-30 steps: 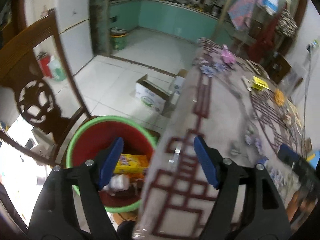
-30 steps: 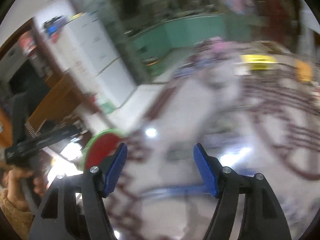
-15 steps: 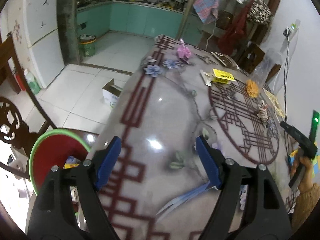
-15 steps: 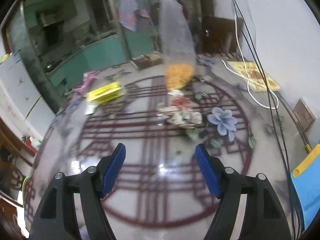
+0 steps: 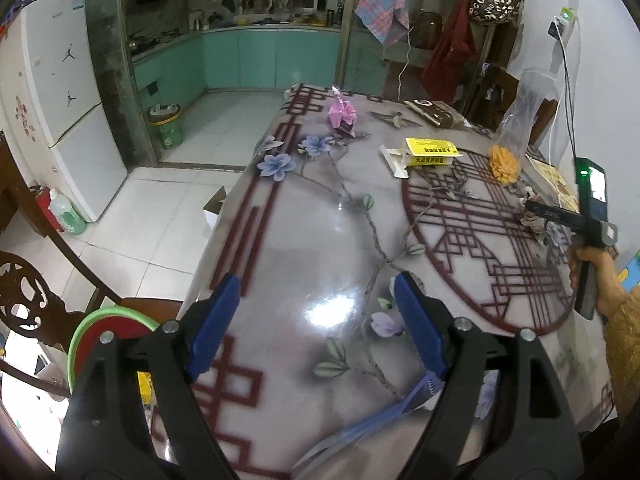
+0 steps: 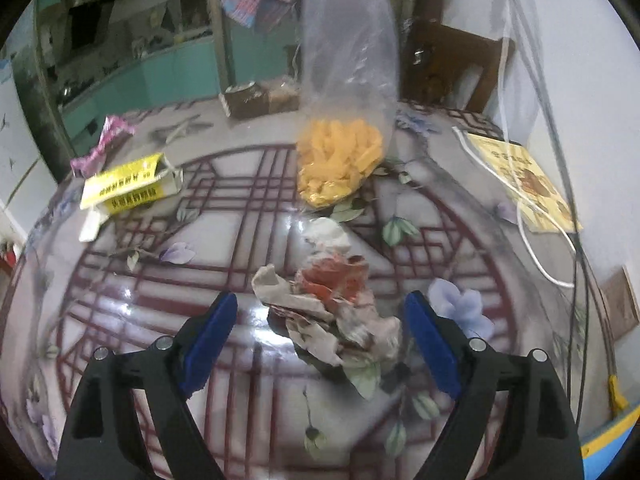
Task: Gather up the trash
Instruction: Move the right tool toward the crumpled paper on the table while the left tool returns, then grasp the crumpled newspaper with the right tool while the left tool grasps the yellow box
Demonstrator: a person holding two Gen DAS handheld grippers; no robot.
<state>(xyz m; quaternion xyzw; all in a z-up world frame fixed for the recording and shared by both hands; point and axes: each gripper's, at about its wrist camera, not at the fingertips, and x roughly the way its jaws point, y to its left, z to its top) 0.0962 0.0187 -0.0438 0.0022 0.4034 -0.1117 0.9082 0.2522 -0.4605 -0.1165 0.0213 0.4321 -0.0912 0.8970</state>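
A crumpled wad of paper and red wrapper [image 6: 332,308] lies on the patterned table, between and just ahead of the blue fingertips of my open, empty right gripper [image 6: 322,328]. A clear bag of orange snacks [image 6: 340,160], a yellow box [image 6: 128,188] and a pink wrapper [image 6: 100,144] lie farther back. My left gripper [image 5: 316,320] is open and empty above the table's near left part. The red bin with a green rim [image 5: 108,328] stands on the floor at lower left. The yellow box [image 5: 430,152] and pink wrapper [image 5: 342,114] also show in the left wrist view.
A wooden chair [image 5: 24,300] stands beside the bin. A cardboard box [image 5: 214,208] lies on the floor by the table edge. White and black cables [image 6: 532,216] and a printed sheet [image 6: 524,180] lie at the table's right. A blue comb [image 5: 400,404] lies under my left gripper.
My left gripper swung from over the bin to above the table. My right gripper moved across the table and closed in on the crumpled wad.
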